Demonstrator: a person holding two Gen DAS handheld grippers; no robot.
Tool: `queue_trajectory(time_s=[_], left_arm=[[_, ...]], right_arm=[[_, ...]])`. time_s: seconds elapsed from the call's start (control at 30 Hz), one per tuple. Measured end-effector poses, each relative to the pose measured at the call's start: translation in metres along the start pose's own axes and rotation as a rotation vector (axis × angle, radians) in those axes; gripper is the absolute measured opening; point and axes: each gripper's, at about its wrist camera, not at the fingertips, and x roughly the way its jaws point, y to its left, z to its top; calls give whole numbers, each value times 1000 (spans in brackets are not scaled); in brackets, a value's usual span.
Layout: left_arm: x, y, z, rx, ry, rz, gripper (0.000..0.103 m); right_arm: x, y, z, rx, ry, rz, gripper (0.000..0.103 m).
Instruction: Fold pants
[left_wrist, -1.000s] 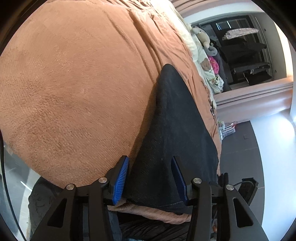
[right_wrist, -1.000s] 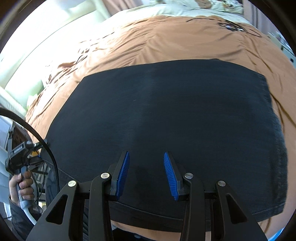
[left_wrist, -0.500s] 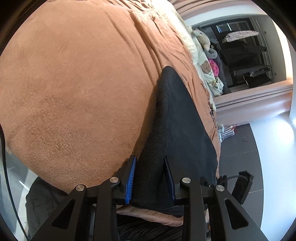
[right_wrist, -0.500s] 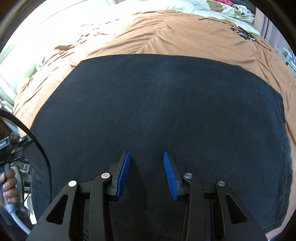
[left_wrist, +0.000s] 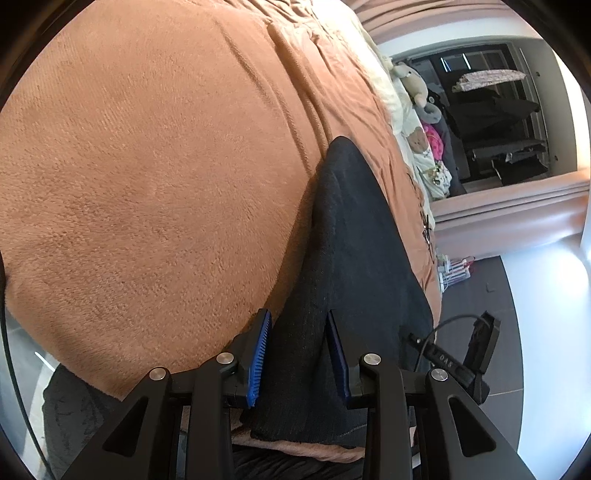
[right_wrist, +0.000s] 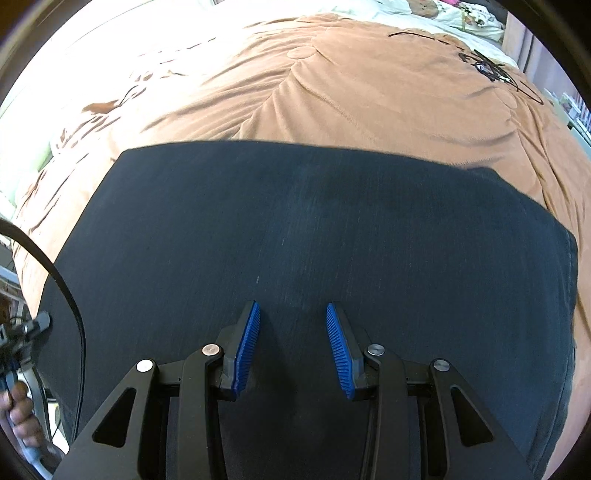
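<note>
Dark navy pants (left_wrist: 354, 240) lie folded flat on a brown blanket (left_wrist: 147, 166) that covers a bed. My left gripper (left_wrist: 297, 314) sits at the pants' near corner by the bed's edge, its blue pads shut on a bunched fold of the cloth. In the right wrist view the pants (right_wrist: 295, 221) spread wide as a smooth rectangle. My right gripper (right_wrist: 292, 304) points down over the middle of their near part. Its jaws are closing slightly, and the cloth lies flat beneath them, not pinched.
Soft toys and pale pillows (left_wrist: 413, 85) sit at the bed's far end, beside a dark open wardrobe (left_wrist: 498, 129). Grey floor (left_wrist: 498, 295) lies right of the bed. A person's hand (right_wrist: 18, 417) and a black cable (right_wrist: 70, 295) show at the left.
My left gripper's pads closed in on the pants' corner and have stayed put since. My right gripper travelled across the pants toward their middle, so the cloth now fills its view.
</note>
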Motion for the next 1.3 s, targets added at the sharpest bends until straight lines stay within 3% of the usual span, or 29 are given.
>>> queue_trajectory(time_s=[0.23, 0.53, 1.23, 1.3], left_arm=[[-1, 1, 0, -3, 3, 4, 32], [0, 0, -1, -14, 4, 12, 32], [1, 2, -7, 12, -4, -20, 31], [1, 1, -7, 14, -5, -23, 27]], right_arm=[[15, -4, 26, 30, 9, -1, 25], [29, -5, 44, 46, 16, -14, 24], [-21, 16, -46, 39, 45, 63, 24], [-25, 17, -54, 41, 43, 77, 24]])
